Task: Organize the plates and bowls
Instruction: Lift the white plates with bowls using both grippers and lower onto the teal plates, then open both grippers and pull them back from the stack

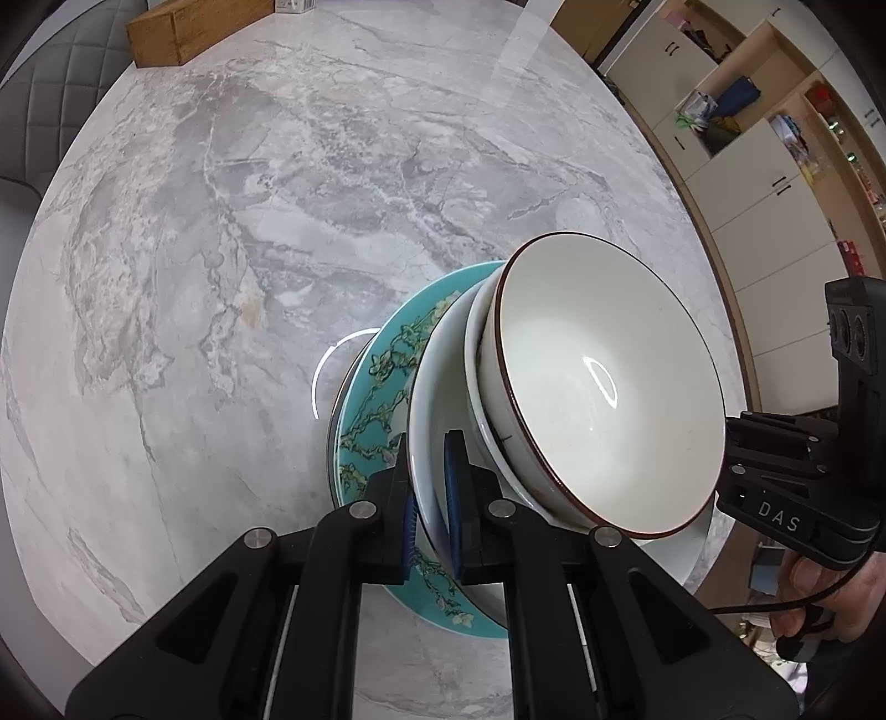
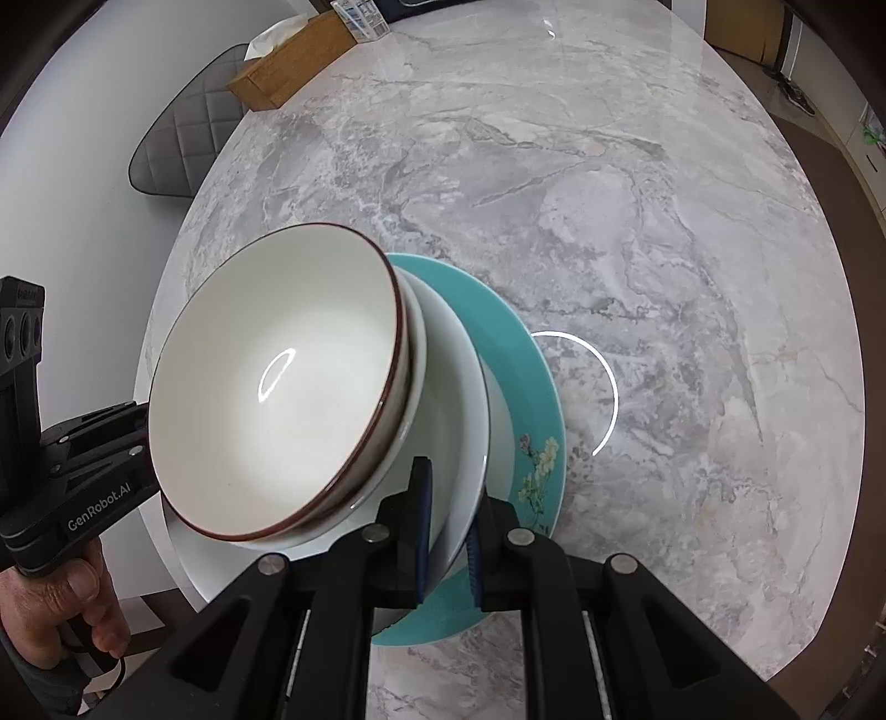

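A stack stands on the marble table: a teal floral plate (image 1: pixel 382 382) at the bottom, a white deep plate (image 1: pixel 437 387) on it, then a white bowl and a brown-rimmed white bowl (image 1: pixel 603 387) nested on top. My left gripper (image 1: pixel 429 487) is shut on the white plate's rim from one side. My right gripper (image 2: pixel 448 520) is shut on the same white plate (image 2: pixel 459 399) from the opposite side. The teal plate (image 2: pixel 526 387) and brown-rimmed bowl (image 2: pixel 277 382) show in the right wrist view too. The stack looks tilted in both views.
A wooden tissue box (image 2: pixel 288 61) sits at the table's far edge, also in the left wrist view (image 1: pixel 188 27). A grey padded chair (image 2: pixel 183 144) stands beside the table. White cabinets and open shelves (image 1: pixel 747 138) line the wall. The table edge (image 1: pixel 703 232) runs near the stack.
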Demonstrator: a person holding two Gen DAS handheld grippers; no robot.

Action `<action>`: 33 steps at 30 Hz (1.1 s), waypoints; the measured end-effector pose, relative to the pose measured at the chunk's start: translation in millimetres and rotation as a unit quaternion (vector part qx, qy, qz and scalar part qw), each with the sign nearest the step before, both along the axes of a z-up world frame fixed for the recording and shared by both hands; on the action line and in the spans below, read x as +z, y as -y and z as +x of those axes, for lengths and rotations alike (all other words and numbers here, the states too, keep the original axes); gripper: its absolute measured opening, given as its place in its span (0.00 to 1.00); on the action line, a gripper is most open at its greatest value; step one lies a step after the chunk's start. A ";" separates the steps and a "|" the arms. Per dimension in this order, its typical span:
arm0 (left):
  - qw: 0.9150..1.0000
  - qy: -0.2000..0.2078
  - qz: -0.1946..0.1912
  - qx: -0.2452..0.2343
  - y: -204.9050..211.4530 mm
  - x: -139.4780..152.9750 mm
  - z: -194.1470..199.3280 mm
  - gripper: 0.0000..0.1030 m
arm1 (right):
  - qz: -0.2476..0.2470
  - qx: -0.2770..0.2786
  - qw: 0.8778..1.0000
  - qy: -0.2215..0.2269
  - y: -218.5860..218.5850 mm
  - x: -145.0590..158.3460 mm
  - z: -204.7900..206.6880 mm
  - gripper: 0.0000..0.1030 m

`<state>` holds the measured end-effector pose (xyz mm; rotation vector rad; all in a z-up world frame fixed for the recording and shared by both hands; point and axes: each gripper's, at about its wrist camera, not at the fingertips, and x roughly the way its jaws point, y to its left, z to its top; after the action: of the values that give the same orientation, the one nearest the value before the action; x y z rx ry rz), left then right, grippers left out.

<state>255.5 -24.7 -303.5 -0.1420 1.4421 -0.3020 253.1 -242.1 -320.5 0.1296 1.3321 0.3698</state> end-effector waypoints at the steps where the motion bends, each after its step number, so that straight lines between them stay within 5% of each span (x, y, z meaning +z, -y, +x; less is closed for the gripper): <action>1: 1.000 0.000 0.000 0.000 0.1 -1.1 -0.1 0.06 | 0.000 0.000 1.000 -0.001 -0.1 -1.5 -0.3 0.12; 21: 1.000 0.005 0.005 0.010 0.7 -16.5 -4.1 0.06 | -0.031 0.003 0.999 0.026 -5.3 -5.3 -3.7 0.13; 27: 1.000 0.018 0.000 0.021 -3.7 -9.8 -8.0 0.10 | -0.036 -0.009 0.998 0.048 -5.5 0.6 -8.1 0.27; 29: 0.999 0.021 -0.001 0.024 -6.0 -8.1 -11.0 0.14 | -0.044 -0.019 0.997 0.057 -2.7 4.4 -10.6 0.31; 31: 0.999 0.027 0.001 0.035 -11.1 -4.6 -15.4 0.31 | -0.046 -0.029 0.997 0.062 1.9 7.7 -14.5 0.33; 33: 0.999 0.029 0.000 0.046 -17.2 -0.7 -20.4 0.49 | -0.048 -0.037 0.996 0.066 6.8 11.3 -20.4 0.48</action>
<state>235.1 -7.5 -304.2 -0.1975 1.3741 -0.2302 232.6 -248.9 -309.2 0.0735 1.2084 0.2466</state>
